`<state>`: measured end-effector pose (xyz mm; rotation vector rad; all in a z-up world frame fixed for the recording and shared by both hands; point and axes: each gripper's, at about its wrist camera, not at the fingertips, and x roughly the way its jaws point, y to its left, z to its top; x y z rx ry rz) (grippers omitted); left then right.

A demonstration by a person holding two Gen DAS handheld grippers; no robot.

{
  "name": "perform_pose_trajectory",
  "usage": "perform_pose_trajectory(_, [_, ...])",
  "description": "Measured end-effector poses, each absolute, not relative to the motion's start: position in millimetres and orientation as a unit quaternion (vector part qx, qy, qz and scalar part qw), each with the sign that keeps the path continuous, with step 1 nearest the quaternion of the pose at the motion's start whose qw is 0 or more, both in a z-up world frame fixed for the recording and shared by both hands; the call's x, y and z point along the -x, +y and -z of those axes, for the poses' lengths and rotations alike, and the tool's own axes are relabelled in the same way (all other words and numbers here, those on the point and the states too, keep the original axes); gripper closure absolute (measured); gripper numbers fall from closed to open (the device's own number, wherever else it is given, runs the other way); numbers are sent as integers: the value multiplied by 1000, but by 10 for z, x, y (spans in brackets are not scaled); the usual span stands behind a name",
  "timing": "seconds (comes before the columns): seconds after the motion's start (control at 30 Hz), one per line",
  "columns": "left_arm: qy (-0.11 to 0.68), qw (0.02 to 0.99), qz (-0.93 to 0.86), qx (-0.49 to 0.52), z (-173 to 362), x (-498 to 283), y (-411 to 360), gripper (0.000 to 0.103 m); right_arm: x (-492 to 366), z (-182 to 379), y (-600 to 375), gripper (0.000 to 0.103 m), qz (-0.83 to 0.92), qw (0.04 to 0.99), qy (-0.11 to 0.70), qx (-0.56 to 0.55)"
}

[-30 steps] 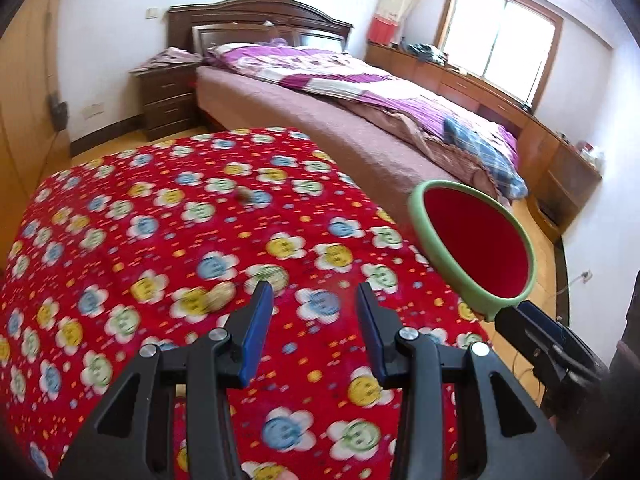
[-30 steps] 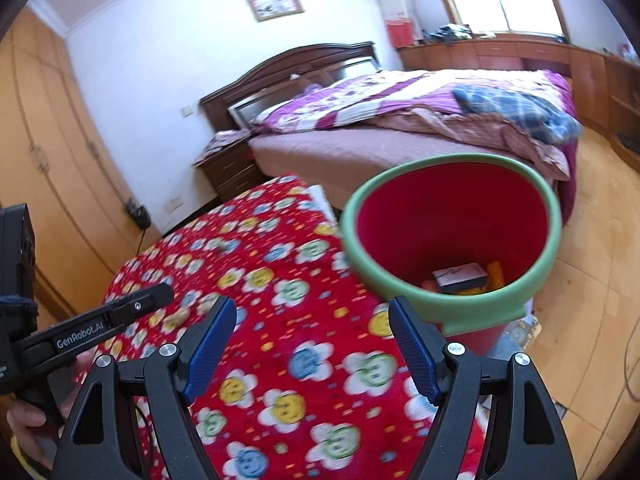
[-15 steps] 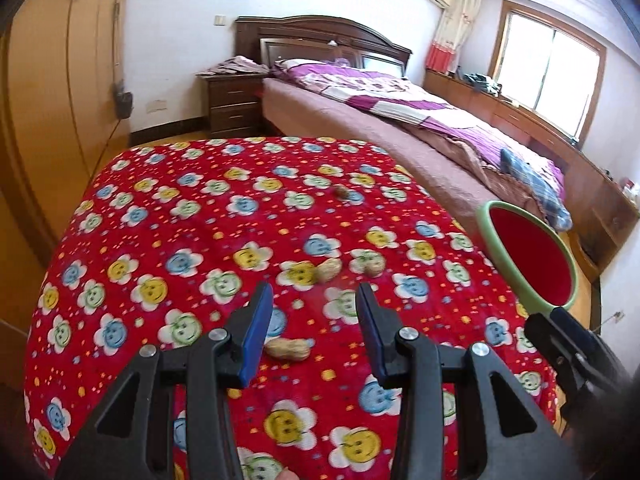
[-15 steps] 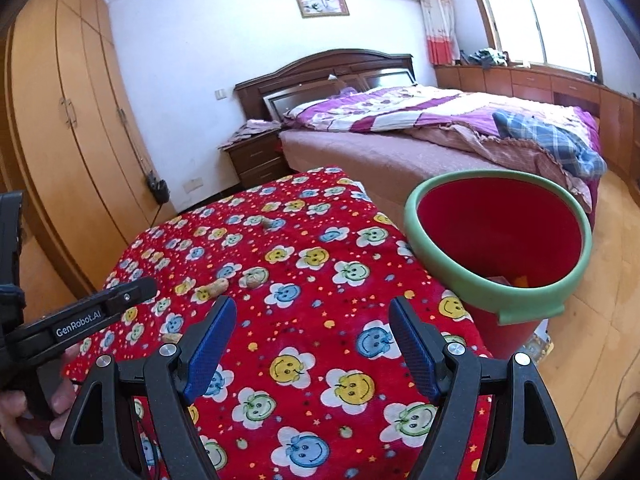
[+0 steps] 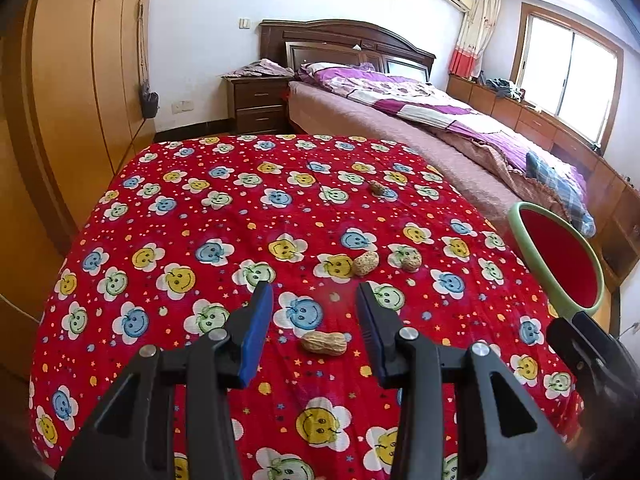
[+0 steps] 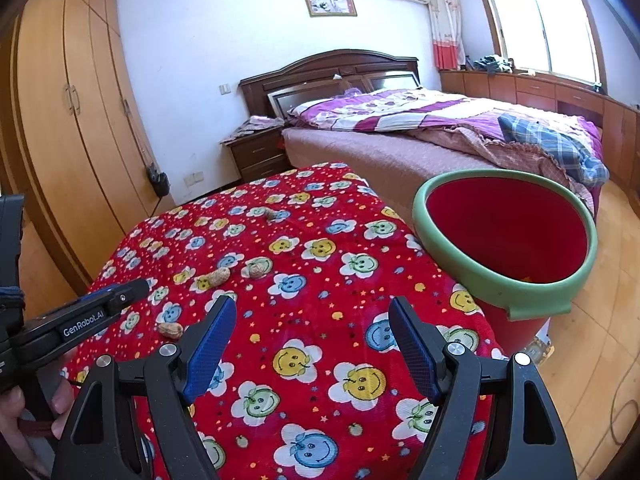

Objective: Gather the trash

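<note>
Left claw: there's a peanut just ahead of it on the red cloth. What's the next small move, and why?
Probably ease the left claw forward and down until its open jaws straddle the nearest peanut, then close. It holds nothing, that peanut lies almost centred below the gap, and three more shells, such as the one further back, wait beyond. The red bin stands beside the table for the drop.

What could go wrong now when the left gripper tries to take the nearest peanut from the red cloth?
1. The left gripper is open above the peanut; the soft tablecloth may get pinched too.
2. The round shell may roll away.
3. The bin stands off the table's side; a carried peanut may drop short.
</note>
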<state>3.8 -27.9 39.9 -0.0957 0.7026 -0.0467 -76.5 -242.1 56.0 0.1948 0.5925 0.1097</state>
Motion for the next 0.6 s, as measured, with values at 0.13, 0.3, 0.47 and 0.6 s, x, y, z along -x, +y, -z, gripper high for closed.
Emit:
perform_pose_trajectory(0.13, [343, 938, 20, 44, -400, -40, -299, 60, 765, -556, -2425, 24, -53, 950, 291, -96])
perform_pose_trajectory(0.3, [341, 939, 19, 43, -406, -34, -305, 60, 768, -552, -2431, 24, -53, 950, 291, -97])
perform_pose_trajectory(0.47, [339, 940, 19, 42, -411, -26, -314, 60, 767, -553, -2431, 24, -54, 950, 291, -97])
perform_pose_trajectory(0.6, [339, 940, 18, 41, -412, -25, -316, 60, 768, -553, -2431, 24, -53, 950, 291, -97])
